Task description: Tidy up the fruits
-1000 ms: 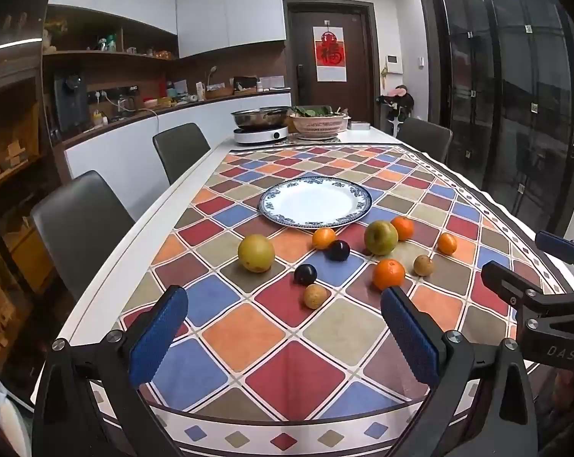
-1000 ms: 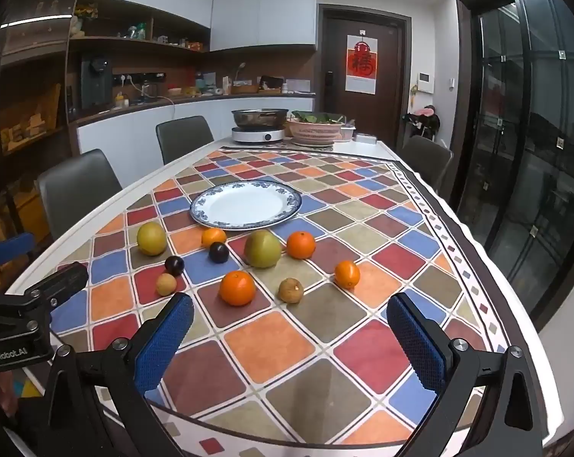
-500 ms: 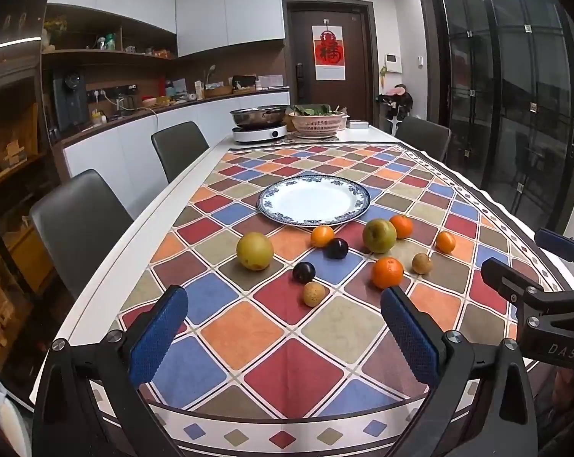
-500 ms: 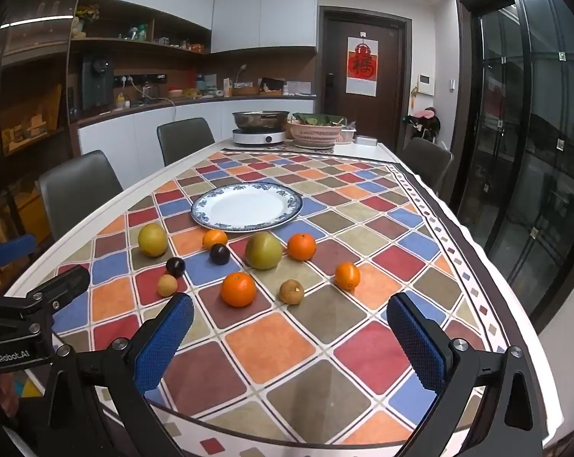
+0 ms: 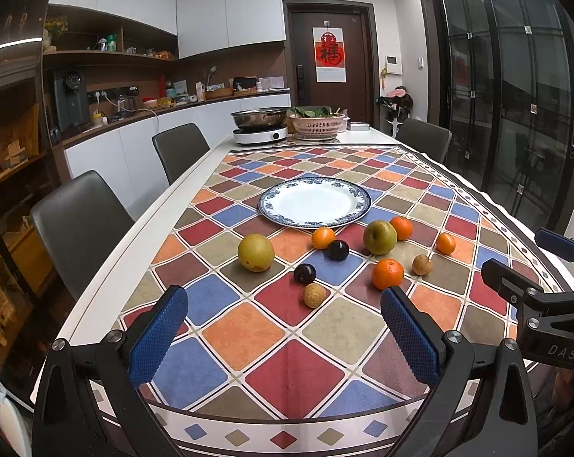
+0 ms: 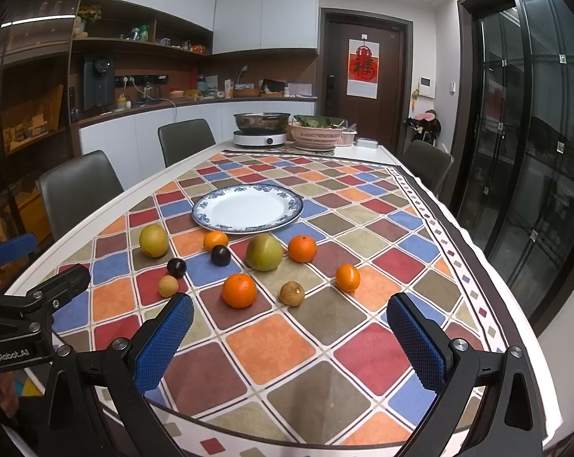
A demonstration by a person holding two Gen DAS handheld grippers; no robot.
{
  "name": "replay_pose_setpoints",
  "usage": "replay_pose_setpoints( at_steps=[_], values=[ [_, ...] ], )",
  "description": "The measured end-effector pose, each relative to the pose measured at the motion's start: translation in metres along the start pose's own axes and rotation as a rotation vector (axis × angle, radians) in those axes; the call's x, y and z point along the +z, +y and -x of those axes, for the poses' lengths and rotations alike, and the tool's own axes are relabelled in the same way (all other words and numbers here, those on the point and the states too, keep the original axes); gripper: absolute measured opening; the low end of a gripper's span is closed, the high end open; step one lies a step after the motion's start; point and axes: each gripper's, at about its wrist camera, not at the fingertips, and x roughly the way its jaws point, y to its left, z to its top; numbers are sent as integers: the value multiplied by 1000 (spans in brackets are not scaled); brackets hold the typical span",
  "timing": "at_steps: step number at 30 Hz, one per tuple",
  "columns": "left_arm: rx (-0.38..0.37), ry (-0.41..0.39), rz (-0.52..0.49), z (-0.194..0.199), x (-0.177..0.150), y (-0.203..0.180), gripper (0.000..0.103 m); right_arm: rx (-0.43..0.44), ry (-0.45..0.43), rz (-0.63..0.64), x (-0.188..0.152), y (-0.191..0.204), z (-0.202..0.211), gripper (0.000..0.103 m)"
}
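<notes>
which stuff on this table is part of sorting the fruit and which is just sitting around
For the job:
- plate, nothing on it
- two pears
- four oranges
- two dark plums
- two small brown fruits
- left gripper and right gripper, both open

Just lying about:
- induction cooker with steel pot
- pink basket of greens
- chairs

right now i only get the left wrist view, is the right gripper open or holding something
observer: Open. The right wrist view shows the right gripper spread wide, holding nothing.
operator: whats straight ahead of it
observer: A large orange and a small brown fruit, both lying on the tablecloth just beyond its blue pads, not touching them.
operator: any fruit further to its right
observer: Only one small orange fruit; past it the cloth is bare up to its patterned border.
</notes>
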Motion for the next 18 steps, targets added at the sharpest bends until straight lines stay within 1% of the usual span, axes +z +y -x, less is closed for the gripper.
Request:
replay_pose_setpoints(
  at_steps=[18],
  values=[
    [0,-3,1,1,1,0,103,-1,-4,2,0,0,0,102]
  ],
)
